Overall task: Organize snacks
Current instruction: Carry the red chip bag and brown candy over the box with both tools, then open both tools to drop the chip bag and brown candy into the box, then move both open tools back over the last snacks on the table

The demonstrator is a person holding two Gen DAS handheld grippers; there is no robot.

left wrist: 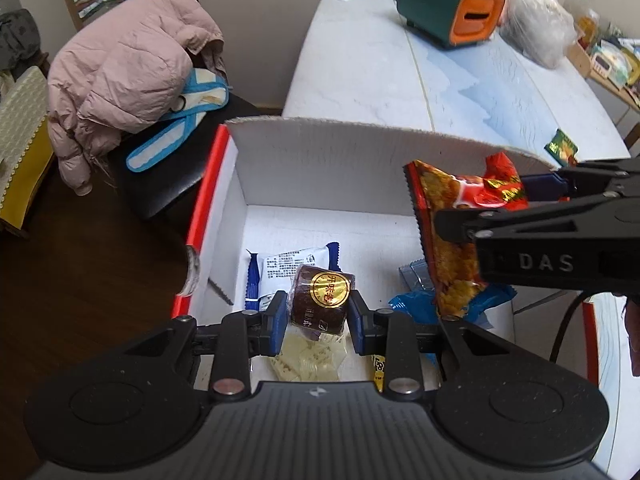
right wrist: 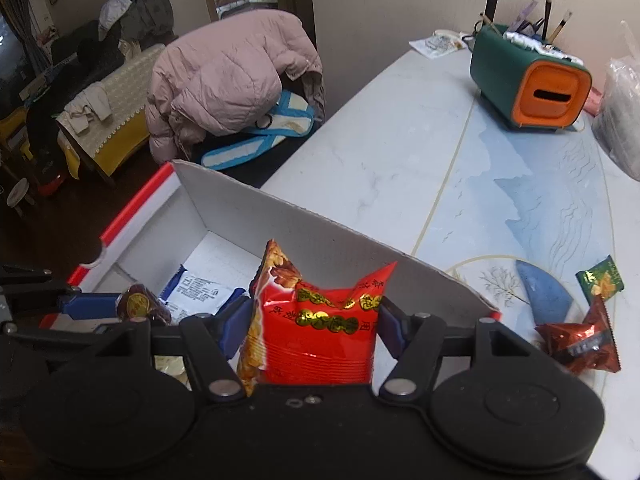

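We have the left tongs (left wrist: 318,312) clamped on a round brown cake (left wrist: 320,300) with a gold seal, its wrapper pinched between the blue pads (left wrist: 276,316) — held over the open white box (left wrist: 320,152), above the snacks that already lie on its floor. We judge it is carried this way so it can be let go straight down among them. Under it we see a blue-and-white packet (left wrist: 280,266) lying flat, and a pale yellowish packet (left wrist: 308,360) nearer the tongs.

The right tongs (right wrist: 316,324) are closed on a red snack bag (right wrist: 320,336), gripped by its two sides so the bag stands upright and crumpled between the pads. In the left wrist view the same bag (left wrist: 452,216) hangs over the right part of the box, above a blue wrapper (left wrist: 416,304). So both snacks sit over the box mouth, neither yet resting inside — the drop is the step in hand, by our reading.

Outside the box, on the bench (right wrist: 400,140), a small green packet (right wrist: 600,280) and a dark red foil packet (right wrist: 580,344) still wait just to the right of the box wall; we take these for the remaining snacks. Farther back stand a green and orange holder (right wrist: 532,80) with brushes and a clear plastic bag (right wrist: 620,120). A pink jacket (right wrist: 232,80) drapes the chair beyond the box.
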